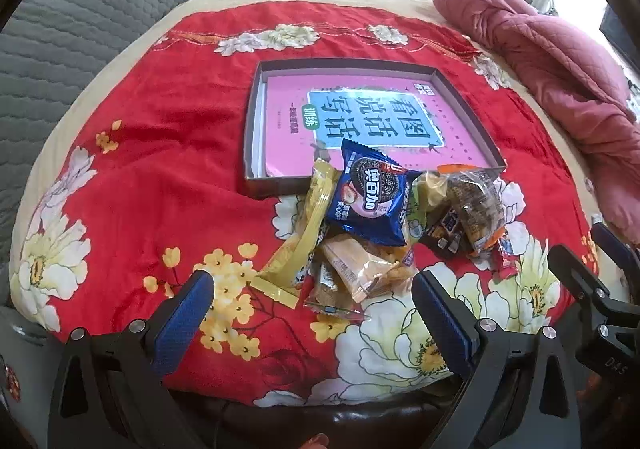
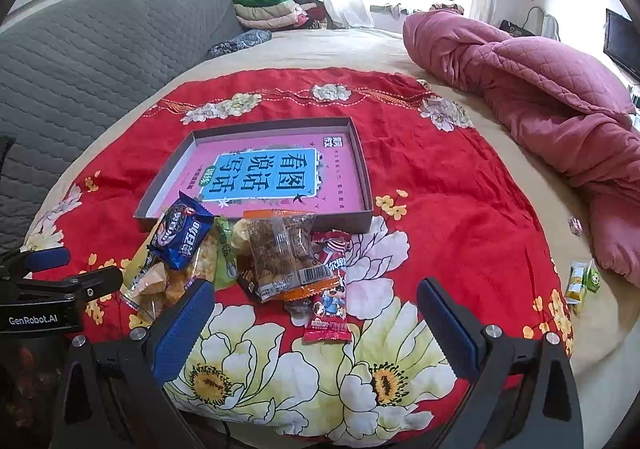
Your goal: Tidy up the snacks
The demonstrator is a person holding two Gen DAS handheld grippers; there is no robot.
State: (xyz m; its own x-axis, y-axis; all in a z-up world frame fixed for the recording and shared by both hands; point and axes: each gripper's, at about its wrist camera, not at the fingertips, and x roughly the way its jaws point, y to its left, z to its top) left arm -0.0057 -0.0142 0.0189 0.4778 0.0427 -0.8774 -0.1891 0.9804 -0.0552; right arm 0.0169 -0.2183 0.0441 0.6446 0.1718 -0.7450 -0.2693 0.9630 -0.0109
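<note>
A pile of snack packets lies on the red flowered cloth point(image 1: 160, 185) in front of a shallow grey box point(image 1: 253, 117) with a pink book inside. On top sits a blue cookie packet point(image 1: 370, 201) point(image 2: 185, 235). A yellow packet point(image 1: 304, 241), a clear brown-snack packet point(image 2: 280, 249) point(image 1: 474, 205) and a red packet point(image 2: 330, 309) lie around it. My left gripper point(image 1: 312, 289) hovers open just short of the pile. My right gripper point(image 2: 316, 297) is open too, with the red packet lying below between its fingers, untouched. The right gripper point(image 1: 592, 261) also shows in the left view, and the left gripper point(image 2: 60, 269) in the right view.
The box point(image 2: 362, 169) lies behind the pile. A bunched pink quilt point(image 2: 540, 97) fills the right side of the bed. Two small yellow-green packets point(image 2: 582, 281) lie near the cloth's right edge. A grey padded headboard point(image 2: 100, 49) and folded clothes point(image 2: 272, 5) stand at the back left.
</note>
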